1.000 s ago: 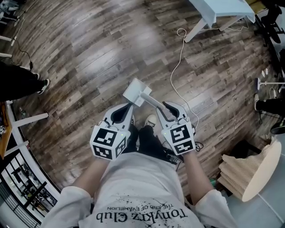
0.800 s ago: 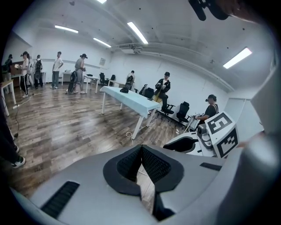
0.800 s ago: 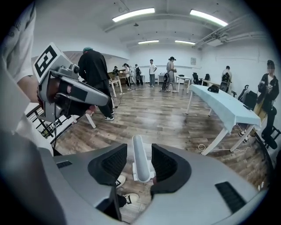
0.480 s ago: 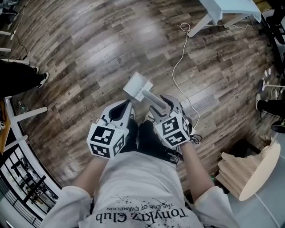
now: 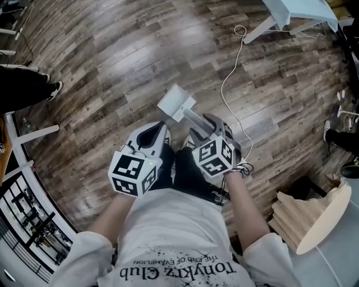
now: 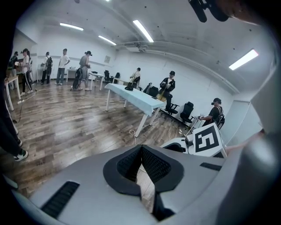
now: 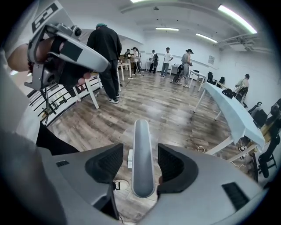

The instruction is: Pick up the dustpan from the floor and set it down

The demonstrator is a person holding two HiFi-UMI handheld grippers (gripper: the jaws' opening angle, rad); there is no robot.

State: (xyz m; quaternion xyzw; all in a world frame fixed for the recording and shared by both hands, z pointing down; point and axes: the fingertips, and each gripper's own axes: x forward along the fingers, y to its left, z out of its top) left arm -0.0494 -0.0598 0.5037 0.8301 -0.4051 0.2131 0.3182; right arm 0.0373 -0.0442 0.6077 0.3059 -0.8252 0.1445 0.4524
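My right gripper [image 7: 140,151] stood wide open; its two jaws had just been opening. The dustpan's single grey handle [image 7: 143,176] stood upright between them, with a clear gap at the left pad [image 7: 107,163]. My left gripper [image 6: 141,156] was closed, its two pads met at the tips with nothing between them. It hung just beside the right one, and I counted two marker cubes, one on each [image 5: 133,172] [image 5: 213,157]. The one dustpan [image 5: 175,102] lay just ahead of both grippers, its white pan low at the wooden floor [image 5: 112,56]; whether it rested there I could not tell. One shoe [image 7: 120,185] showed below the handle. Farther out, one white cable [image 5: 230,84] ran across the boards toward one white table [image 5: 297,11]. One bystander's dark leg [image 5: 25,87] stood at the left edge.
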